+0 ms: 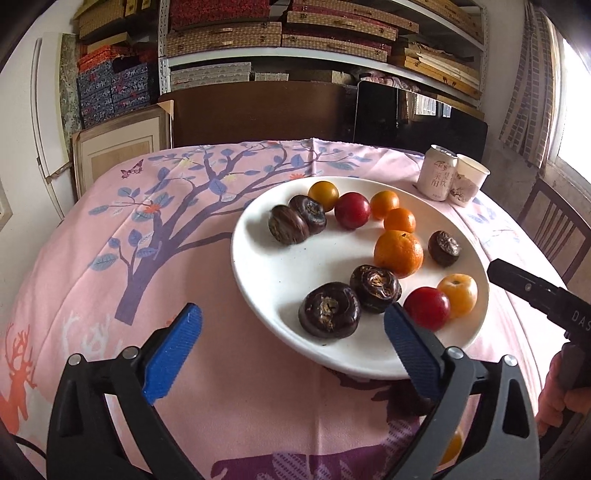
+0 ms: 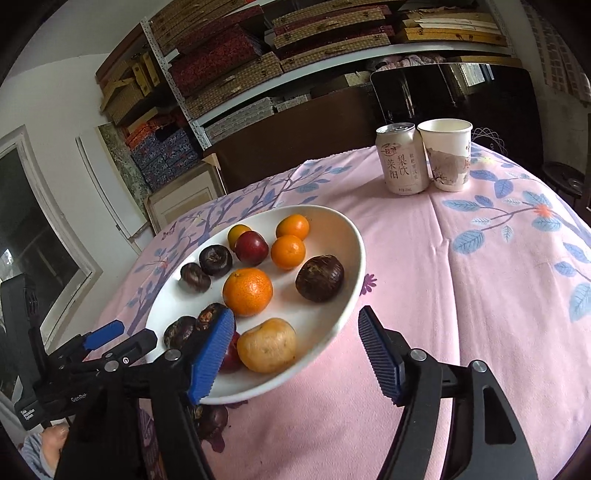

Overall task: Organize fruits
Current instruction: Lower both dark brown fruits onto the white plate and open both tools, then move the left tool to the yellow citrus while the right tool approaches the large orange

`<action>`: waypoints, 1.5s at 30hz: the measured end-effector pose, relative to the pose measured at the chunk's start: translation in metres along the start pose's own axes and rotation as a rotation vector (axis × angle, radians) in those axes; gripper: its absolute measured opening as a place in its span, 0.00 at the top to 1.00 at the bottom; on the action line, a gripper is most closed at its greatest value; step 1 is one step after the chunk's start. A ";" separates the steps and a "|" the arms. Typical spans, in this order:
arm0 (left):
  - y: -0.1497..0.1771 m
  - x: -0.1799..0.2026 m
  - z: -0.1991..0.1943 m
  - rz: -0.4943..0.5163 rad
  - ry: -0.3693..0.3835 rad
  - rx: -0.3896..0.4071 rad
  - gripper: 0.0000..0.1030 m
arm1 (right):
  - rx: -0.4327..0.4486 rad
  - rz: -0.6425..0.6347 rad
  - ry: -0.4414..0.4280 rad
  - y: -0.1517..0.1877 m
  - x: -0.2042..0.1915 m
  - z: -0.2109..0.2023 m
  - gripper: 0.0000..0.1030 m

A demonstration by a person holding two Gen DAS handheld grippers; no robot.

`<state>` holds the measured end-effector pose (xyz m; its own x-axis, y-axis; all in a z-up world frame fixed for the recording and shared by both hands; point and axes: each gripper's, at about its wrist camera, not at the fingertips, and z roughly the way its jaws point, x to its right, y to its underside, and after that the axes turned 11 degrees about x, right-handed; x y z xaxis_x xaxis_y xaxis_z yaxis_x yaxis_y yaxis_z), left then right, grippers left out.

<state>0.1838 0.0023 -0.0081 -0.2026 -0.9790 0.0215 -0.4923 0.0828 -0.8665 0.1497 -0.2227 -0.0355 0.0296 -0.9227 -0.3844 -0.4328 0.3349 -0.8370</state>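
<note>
A white plate [image 1: 266, 266] on the pink tablecloth holds several fruits: dark brown water chestnuts [image 1: 329, 314], oranges [image 1: 398, 253], red plums [image 1: 427, 308] and yellow fruits [image 1: 458, 295]. My left gripper [image 1: 293, 321] is open and empty at the plate's near left rim. My right gripper [image 2: 297, 326] is open and empty over the plate's [image 2: 332, 221] near right rim, by a yellow fruit [image 2: 266, 345] and an orange [image 2: 247, 291]. The left gripper [image 2: 114, 338] shows at lower left in the right wrist view; the right gripper's body shows at the right edge of the left wrist view.
A drink can [image 2: 402, 158] and a paper cup [image 2: 447, 155] stand at the table's far right. Shelves of boxes [image 1: 280, 33] fill the back wall. A wooden chair [image 1: 554, 229] stands to the right. An orange fruit [image 1: 452, 446] lies under my left gripper.
</note>
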 end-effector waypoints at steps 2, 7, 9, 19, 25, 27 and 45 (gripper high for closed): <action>0.004 0.001 -0.004 0.007 -0.013 0.005 0.05 | 0.009 0.007 0.002 0.001 0.002 -0.005 0.31; 0.013 0.003 -0.013 0.037 -0.048 0.013 0.05 | 0.023 0.024 0.002 0.003 0.005 -0.016 0.31; 0.014 0.004 -0.017 0.047 -0.057 0.019 0.05 | 0.024 0.032 0.002 0.003 0.007 -0.017 0.31; 0.016 0.012 -0.038 0.085 -0.099 0.072 0.05 | 0.017 0.019 -0.007 0.011 0.001 -0.031 0.29; 0.017 0.016 -0.056 0.108 -0.134 0.123 0.05 | 0.014 -0.018 -0.022 0.023 -0.010 -0.044 0.23; 0.017 0.015 -0.060 0.107 -0.137 0.130 0.05 | 0.004 -0.041 -0.024 0.027 -0.015 -0.046 0.23; 0.020 0.010 -0.059 0.097 -0.159 0.114 0.05 | -0.064 -0.122 -0.044 0.047 -0.039 -0.047 0.19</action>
<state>0.1224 0.0046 0.0045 -0.1042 -0.9852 -0.1357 -0.3763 0.1654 -0.9116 0.0857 -0.1803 -0.0413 0.1245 -0.9461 -0.2991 -0.4804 0.2063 -0.8525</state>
